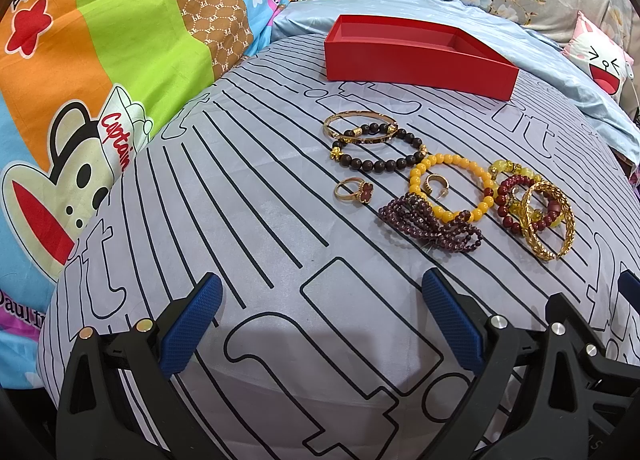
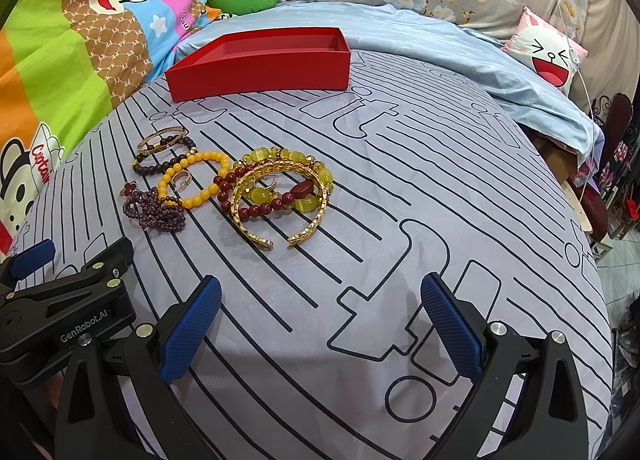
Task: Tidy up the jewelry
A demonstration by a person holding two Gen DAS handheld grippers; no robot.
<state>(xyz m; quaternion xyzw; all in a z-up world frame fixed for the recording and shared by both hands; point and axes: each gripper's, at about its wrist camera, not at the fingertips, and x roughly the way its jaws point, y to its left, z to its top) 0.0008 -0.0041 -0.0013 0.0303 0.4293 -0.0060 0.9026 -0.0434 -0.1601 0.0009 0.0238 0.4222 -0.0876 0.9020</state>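
An empty red box [image 1: 416, 60] [image 2: 260, 68] sits at the far side of the grey striped bedspread [image 1: 260, 228]. In front of it lies a cluster of jewelry: a gold bangle [image 1: 360, 128], a dark bead bracelet [image 1: 380, 158], a gold ring with a red stone [image 1: 354, 190], a yellow bead bracelet [image 1: 452, 188] [image 2: 196, 180], a purple bead bundle [image 1: 432, 226] [image 2: 154, 210], a red bead bracelet [image 2: 256, 196] and a gold cuff [image 1: 550, 220] [image 2: 280, 212]. My left gripper [image 1: 322, 292] is open and empty, short of the jewelry. My right gripper [image 2: 320, 292] is open and empty, near the cuff.
A colourful cartoon quilt [image 1: 100, 80] is piled on the left. A pale blue blanket [image 2: 460, 56] and a laughing-face pillow [image 2: 548, 56] lie behind and right. The bed edge drops off at the right [image 2: 592, 244]. The left gripper's body shows at the right wrist view's lower left [image 2: 68, 300].
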